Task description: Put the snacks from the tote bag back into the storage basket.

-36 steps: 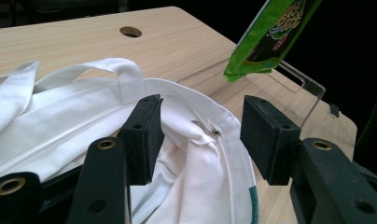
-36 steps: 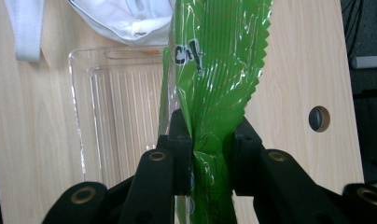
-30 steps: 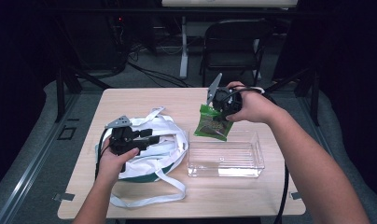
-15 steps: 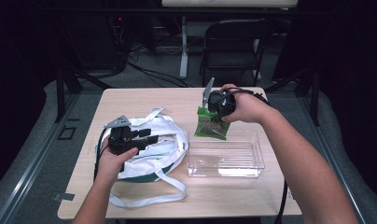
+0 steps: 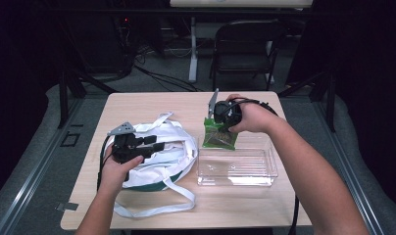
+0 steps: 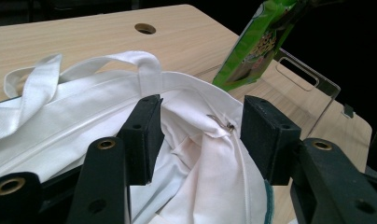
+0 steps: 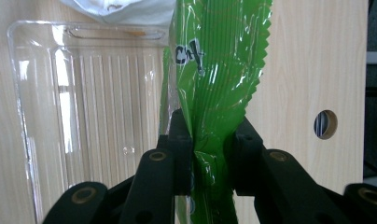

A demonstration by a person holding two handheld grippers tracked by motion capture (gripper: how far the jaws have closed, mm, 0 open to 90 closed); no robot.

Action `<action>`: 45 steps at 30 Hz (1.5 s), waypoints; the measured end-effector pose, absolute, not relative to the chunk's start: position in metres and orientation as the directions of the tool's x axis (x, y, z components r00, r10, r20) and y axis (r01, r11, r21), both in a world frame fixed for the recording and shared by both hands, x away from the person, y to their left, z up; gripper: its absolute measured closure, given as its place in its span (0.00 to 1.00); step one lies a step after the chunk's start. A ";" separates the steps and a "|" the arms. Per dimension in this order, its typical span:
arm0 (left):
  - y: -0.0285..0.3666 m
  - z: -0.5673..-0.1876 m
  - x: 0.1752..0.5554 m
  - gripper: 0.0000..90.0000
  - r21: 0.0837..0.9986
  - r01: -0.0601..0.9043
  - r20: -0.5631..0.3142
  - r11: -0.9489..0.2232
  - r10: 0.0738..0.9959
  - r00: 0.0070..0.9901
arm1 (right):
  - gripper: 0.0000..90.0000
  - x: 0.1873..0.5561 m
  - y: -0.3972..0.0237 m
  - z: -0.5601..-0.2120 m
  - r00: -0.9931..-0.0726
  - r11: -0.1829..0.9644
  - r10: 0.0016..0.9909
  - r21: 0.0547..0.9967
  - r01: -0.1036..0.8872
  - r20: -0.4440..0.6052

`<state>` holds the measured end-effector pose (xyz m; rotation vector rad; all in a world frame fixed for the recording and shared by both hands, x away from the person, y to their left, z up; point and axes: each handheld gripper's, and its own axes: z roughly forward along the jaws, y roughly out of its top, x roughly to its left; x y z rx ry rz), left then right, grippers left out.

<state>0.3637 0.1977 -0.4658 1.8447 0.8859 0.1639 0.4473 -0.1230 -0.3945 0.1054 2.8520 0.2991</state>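
Right gripper (image 7: 210, 140) pinched on green packet (image 7: 219, 70), hung over clear tray (image 5: 235, 169). Left gripper (image 6: 198, 135) half-open astride white bag (image 6: 196, 163) rim, unpressed. Thin pinch on slick foil: could slip, missing tray.

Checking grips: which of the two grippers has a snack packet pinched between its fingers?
The right gripper: its fingers clamp the green packet above the clear tray. The left gripper straddles the white bag.

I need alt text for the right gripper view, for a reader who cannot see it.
Two black jaws of the right gripper pinch a green snack packet with a zigzag edge. Behind it, a clear plastic tray lies on the wooden table, and a white cloth bag shows at the top edge.
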 end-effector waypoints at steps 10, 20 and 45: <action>0.207 -0.467 0.358 0.54 0.846 0.503 -0.275 -0.176 0.665 0.694 | 0.82 0.451 -0.116 -0.406 -0.961 0.983 0.066 0.182 0.016 -0.269; 0.217 -0.467 0.351 0.54 0.846 0.507 -0.272 -0.164 0.684 0.677 | 0.82 0.456 -0.109 -0.418 -0.963 0.985 0.053 0.172 0.007 -0.266; 0.221 -0.468 0.351 0.54 0.847 0.510 -0.279 -0.151 0.690 0.667 | 0.81 0.464 -0.107 -0.441 -0.960 0.982 0.049 0.190 -0.004 -0.277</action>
